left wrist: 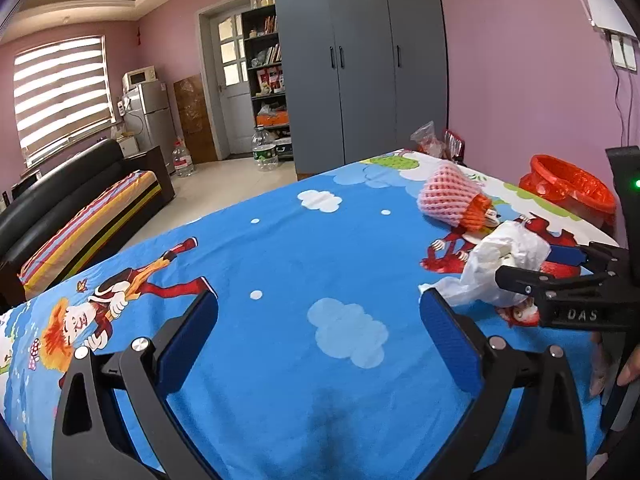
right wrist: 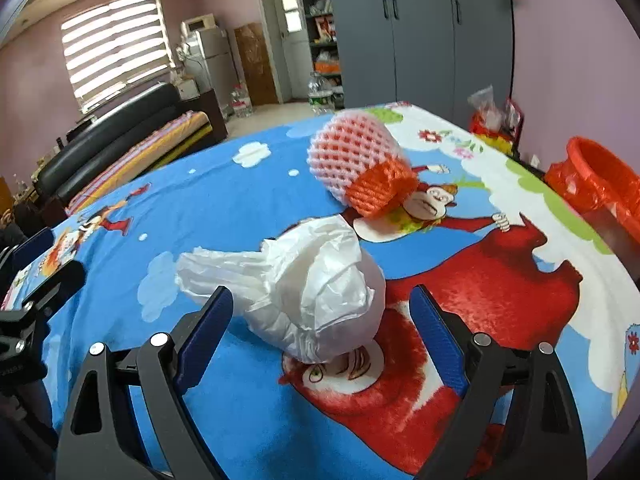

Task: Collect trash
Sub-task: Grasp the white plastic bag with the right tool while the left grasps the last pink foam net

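A crumpled white plastic bag lies on the cartoon bed sheet. My right gripper is open around it, a blue pad on each side, and neither pad presses it. Just beyond the bag lie a pink foam fruit net and an orange foam net, touching each other. In the left wrist view the bag, the pink net and the right gripper sit at the right. My left gripper hangs open over bare blue sheet, holding nothing.
A red bin with a red liner stands beside the bed at the right, against the pink wall. Snack bags lie at the bed's far corner. A black sofa stands left of the bed. A hand holds the right gripper.
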### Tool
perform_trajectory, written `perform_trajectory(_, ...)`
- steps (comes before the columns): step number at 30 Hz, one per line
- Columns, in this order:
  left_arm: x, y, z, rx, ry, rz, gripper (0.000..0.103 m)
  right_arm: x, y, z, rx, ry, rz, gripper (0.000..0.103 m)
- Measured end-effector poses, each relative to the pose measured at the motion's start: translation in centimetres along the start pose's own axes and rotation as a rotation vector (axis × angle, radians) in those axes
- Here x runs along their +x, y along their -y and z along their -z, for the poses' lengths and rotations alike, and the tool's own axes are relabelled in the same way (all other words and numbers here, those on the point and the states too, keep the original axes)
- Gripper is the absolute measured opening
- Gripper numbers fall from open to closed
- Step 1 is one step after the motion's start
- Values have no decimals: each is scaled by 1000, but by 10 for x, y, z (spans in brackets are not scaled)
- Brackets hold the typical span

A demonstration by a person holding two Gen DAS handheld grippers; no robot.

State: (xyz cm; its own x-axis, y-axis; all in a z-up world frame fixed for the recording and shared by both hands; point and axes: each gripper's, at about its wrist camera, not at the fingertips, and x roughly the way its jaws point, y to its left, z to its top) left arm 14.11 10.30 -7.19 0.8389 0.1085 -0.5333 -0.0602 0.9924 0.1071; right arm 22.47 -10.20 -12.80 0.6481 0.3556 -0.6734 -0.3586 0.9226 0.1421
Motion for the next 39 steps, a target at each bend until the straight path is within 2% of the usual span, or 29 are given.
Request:
perform_trajectory(4,1,-3,-1,-10,2,-6,98,13,0,-2,5,-57,5,83)
perform_trajectory(5,1,-3,-2,-13,1,-4,98,14,-2,-2,1,-61,0,79)
perform_trajectory(6,1,-3,-4,-16,1,2,98,13,-3,-2,-6,-58,-14,61)
perform_trajectory(7,2,-1,-6,-16,1,6,98,12,-4,-2,-15,-52,-28,50)
perform_trajectory(10,7,6,-13,-5,-3,21,98,-2,-5,-2,-55,12,-39,39)
perform_trajectory(13,15,17,-26,-1,-2,49,98,-17,11,-2,-16,55,-15,39)
perform_trajectory(19,50,62,-50,2,-38,123,98,-43,75,0,106,112,89,39)
perform_trajectory(25,106,115,-75,-73,-100,178,98,-63,131,2,175,154,154,39)
perform_trajectory(30,153,145,-95,-162,-142,123,98,-68,164,3,208,173,165,39)
perform_trajectory(35,181,161,-106,-183,-166,49,98,-69,184,0,218,192,148,39)
perform_trajectory(39,199,168,-104,-188,-216,7,96,-68,198,3,230,197,136,39)
